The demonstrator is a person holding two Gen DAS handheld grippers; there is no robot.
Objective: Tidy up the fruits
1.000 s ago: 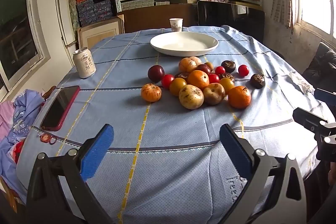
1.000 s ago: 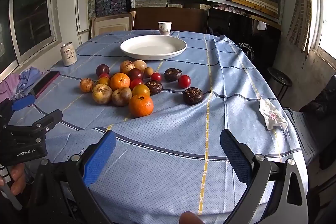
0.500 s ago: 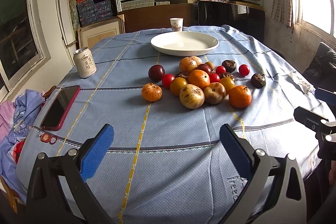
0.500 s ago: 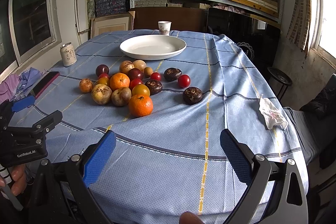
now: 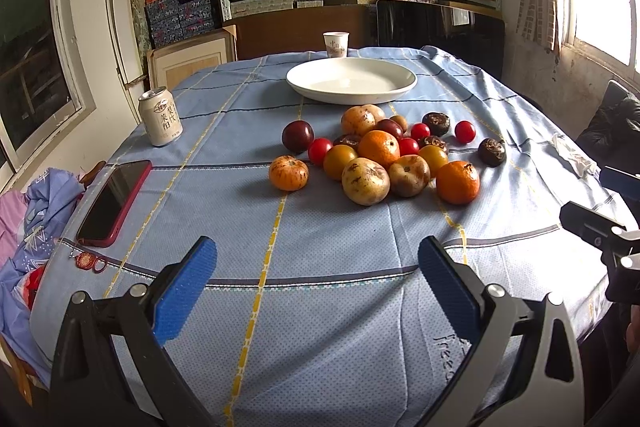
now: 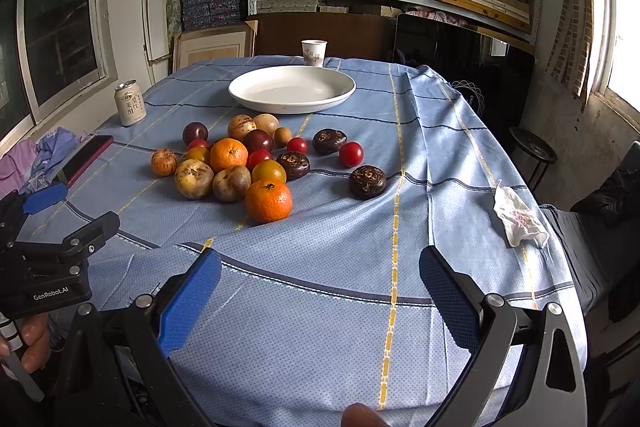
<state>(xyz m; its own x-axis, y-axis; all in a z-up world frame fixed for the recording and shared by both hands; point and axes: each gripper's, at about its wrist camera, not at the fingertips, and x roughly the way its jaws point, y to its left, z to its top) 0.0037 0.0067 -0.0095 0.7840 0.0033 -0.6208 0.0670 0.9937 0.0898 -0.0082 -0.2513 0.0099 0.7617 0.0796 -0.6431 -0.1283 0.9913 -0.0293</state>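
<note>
A heap of fruit lies mid-table on the blue cloth: an orange (image 5: 457, 182) (image 6: 268, 200), brownish pears (image 5: 365, 180) (image 6: 194, 178), red cherry tomatoes (image 5: 465, 131) (image 6: 351, 154), a dark plum (image 5: 297, 135) (image 6: 195, 133) and dark wrinkled fruits (image 5: 492, 151) (image 6: 367, 181). An empty white plate (image 5: 351, 80) (image 6: 292, 89) sits behind the heap. My left gripper (image 5: 316, 287) hovers open over the near table edge, well short of the fruit. My right gripper (image 6: 320, 291) is open too, nothing between its blue pads, to the right of the left one.
A drink can (image 5: 160, 116) (image 6: 130, 102) and a red phone (image 5: 116, 201) lie at the left. A paper cup (image 5: 336, 43) (image 6: 313, 53) stands beyond the plate. A crumpled tissue (image 6: 518, 221) lies at the right edge. Shelves of boxes line the back wall.
Both views crept very slightly; the fruit and both grippers stand essentially as before, jaws unchanged.
</note>
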